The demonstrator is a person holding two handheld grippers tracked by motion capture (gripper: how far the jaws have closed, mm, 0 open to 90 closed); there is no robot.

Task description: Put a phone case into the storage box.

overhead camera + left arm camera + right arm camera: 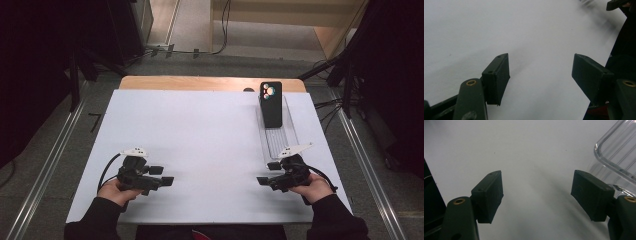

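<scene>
A black phone (271,104) with a camera cluster on its back stands upright at the far end of a long clear plastic tray (290,137) on the right side of the white tabletop (200,130). My left gripper (162,175) is held low over the near left of the table, open, with nothing between its jaws (540,72). My right gripper (268,173) hovers just in front of the tray's near end, also open and empty (536,192). The tray's rounded clear corner (614,152) shows beside the right gripper's far jaw. The two grippers point toward each other.
A wooden table edge (210,83) runs behind the white surface. Metal rails (50,165) line the floor on both sides, with dark stands and cables (335,105) around. The right gripper's jaw tip (616,4) appears far off in the left gripper view.
</scene>
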